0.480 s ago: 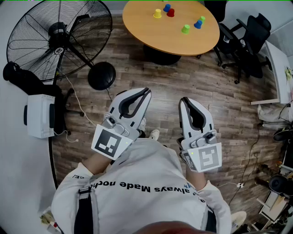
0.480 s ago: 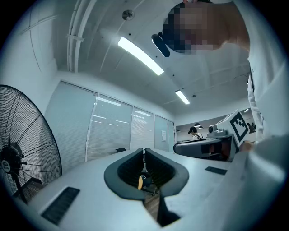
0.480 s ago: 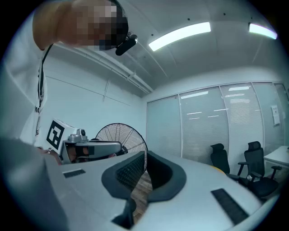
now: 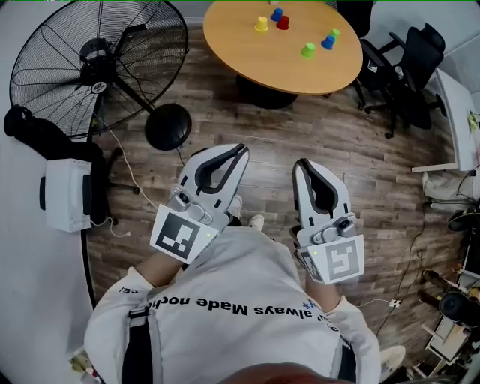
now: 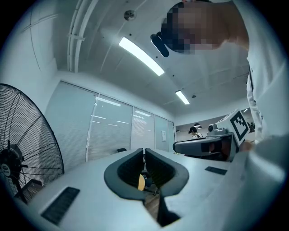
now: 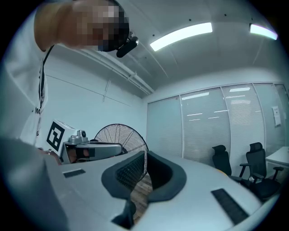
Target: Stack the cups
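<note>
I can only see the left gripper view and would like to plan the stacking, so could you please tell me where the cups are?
Observer: They are spread over the round wooden table ahead, among them a yellow cup, a red cup and a green cup.
Operator: Thank you. Is the other gripper carrying anything?
Observer: No, the right gripper has its jaws together with nothing between them.
Operator: Does anything stand in the way?
Observer: The fan's round black base sits on the floor, left of the way to the table.
</note>
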`<state>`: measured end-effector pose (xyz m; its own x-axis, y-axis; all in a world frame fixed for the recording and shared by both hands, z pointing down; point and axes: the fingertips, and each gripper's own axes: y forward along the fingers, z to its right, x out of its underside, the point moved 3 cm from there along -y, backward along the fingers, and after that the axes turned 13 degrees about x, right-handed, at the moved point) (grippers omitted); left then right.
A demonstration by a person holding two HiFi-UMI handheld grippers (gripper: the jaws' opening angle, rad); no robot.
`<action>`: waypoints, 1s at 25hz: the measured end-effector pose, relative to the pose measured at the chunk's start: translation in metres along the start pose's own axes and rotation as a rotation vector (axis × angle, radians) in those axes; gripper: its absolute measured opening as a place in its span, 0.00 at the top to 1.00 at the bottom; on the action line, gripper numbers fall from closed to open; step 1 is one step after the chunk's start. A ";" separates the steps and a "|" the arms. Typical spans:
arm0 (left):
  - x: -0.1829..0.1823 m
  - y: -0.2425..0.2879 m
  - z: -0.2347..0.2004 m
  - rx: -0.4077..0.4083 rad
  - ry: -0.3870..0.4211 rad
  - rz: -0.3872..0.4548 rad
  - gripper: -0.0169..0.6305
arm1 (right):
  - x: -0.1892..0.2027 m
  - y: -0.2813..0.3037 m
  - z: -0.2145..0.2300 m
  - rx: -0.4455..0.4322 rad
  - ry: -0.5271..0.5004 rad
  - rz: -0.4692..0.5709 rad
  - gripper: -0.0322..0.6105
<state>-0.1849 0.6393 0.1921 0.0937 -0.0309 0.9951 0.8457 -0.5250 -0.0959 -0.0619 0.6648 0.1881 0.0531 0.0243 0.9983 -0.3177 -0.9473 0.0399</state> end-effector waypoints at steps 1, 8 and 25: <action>0.000 -0.001 -0.004 0.000 0.000 -0.001 0.92 | 0.000 0.004 -0.002 0.002 0.000 0.000 0.89; 0.007 -0.008 -0.029 0.009 -0.012 -0.005 0.92 | 0.003 0.027 -0.015 0.010 0.005 0.001 0.89; 0.021 0.052 -0.066 0.003 -0.019 -0.006 0.92 | 0.013 0.078 0.033 0.004 0.012 -0.007 0.89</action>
<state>-0.1740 0.5555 0.2093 0.0982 -0.0118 0.9951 0.8478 -0.5227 -0.0898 -0.0551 0.5809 0.2030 0.0436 0.0343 0.9985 -0.3139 -0.9483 0.0463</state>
